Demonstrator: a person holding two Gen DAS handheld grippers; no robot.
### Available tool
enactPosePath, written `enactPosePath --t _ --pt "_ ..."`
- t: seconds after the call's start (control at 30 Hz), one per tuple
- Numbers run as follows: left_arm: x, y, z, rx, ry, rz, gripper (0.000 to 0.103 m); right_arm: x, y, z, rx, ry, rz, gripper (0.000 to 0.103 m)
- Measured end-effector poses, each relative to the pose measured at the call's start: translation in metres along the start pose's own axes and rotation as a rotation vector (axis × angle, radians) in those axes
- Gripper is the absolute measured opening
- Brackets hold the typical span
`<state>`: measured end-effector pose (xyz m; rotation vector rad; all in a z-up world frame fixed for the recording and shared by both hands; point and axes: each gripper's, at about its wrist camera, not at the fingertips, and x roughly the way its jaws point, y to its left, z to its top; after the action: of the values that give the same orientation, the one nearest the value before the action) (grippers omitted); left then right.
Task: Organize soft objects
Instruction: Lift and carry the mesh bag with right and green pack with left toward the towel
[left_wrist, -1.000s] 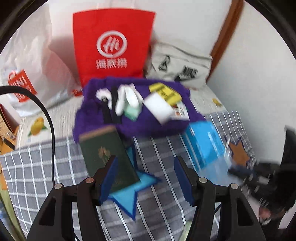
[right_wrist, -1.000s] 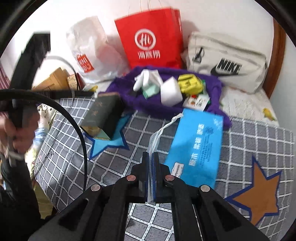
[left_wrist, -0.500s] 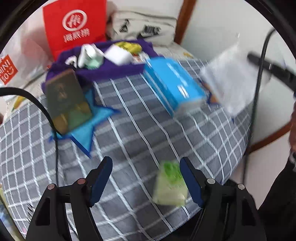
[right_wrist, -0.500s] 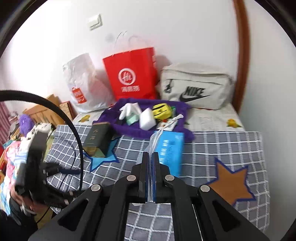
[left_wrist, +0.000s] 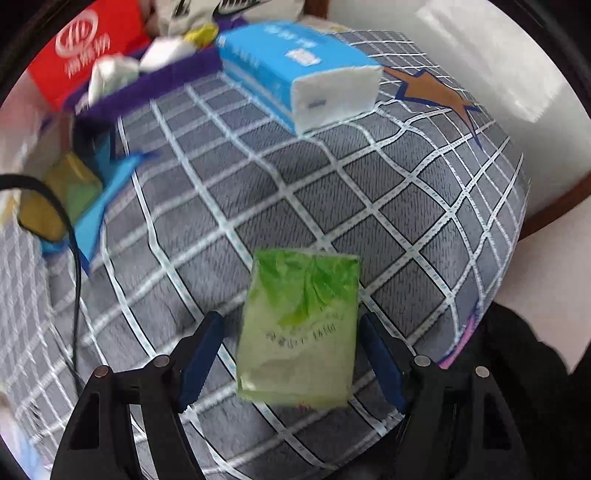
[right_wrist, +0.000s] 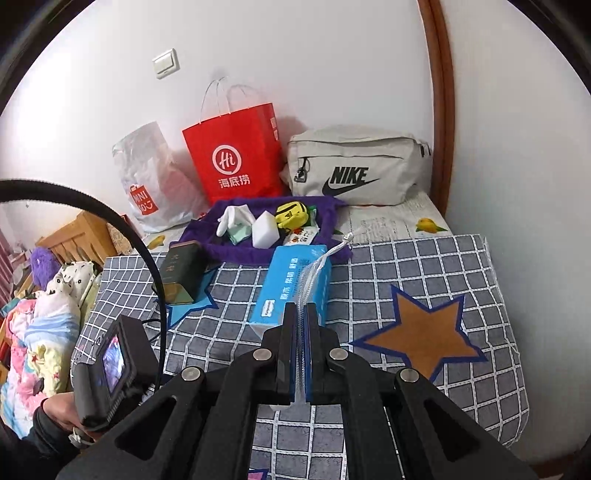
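While the left claw (left_wrist: 291, 356) points steeply down at the bed (left_wrist: 332, 206), its jaws stand spread on either side of the green tissue pack (left_wrist: 299, 328), pads clear of it, so no grip yet; they have just been closing a little with the pack between them. Pack lies flat near the bed's edge, long side running away from the camera, narrow width across the jaws, probably why the claw is lined up this way. Right claw (right_wrist: 302, 354) is pressed together, pinching a thin clear bag with a white drawstring (right_wrist: 314, 273), held up off the bed, likely to receive soft items. Further back, the blue tissue brick (left_wrist: 295, 70) lies flat mid-bed, untouched. Dark green tin (right_wrist: 183, 271) stands tilted on a blue star patch, left of the brick. Beyond, the purple cloth (right_wrist: 236, 251) holds small things: white sponge (right_wrist: 266, 229), yellow pouch (right_wrist: 293, 215), white glove. Red bag (right_wrist: 236, 155) and grey Nike bag (right_wrist: 358, 166) lean on the wall.
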<state>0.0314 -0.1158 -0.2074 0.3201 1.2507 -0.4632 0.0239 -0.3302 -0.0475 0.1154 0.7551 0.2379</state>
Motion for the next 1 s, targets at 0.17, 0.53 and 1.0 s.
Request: enactPosePath --t 0.17,0.53,1.0 --pt "-0.005 0.0 0.002 0.027 -0.053 0.015 0.049 0.012 -0.003 -0.002 0.011 0.022 0.009 0.003" --pt "-0.049 0.065 0.011 -0.213 -0.209 -0.03 0.049 0.045 0.012 0.006 -0.001 0.064 0.055 0.003" --pt "-0.11 0.169 0.059 -0.366 -0.387 0.031 0.049 0.098 0.039 0.058 -0.06 0.072 0.168 0.003"
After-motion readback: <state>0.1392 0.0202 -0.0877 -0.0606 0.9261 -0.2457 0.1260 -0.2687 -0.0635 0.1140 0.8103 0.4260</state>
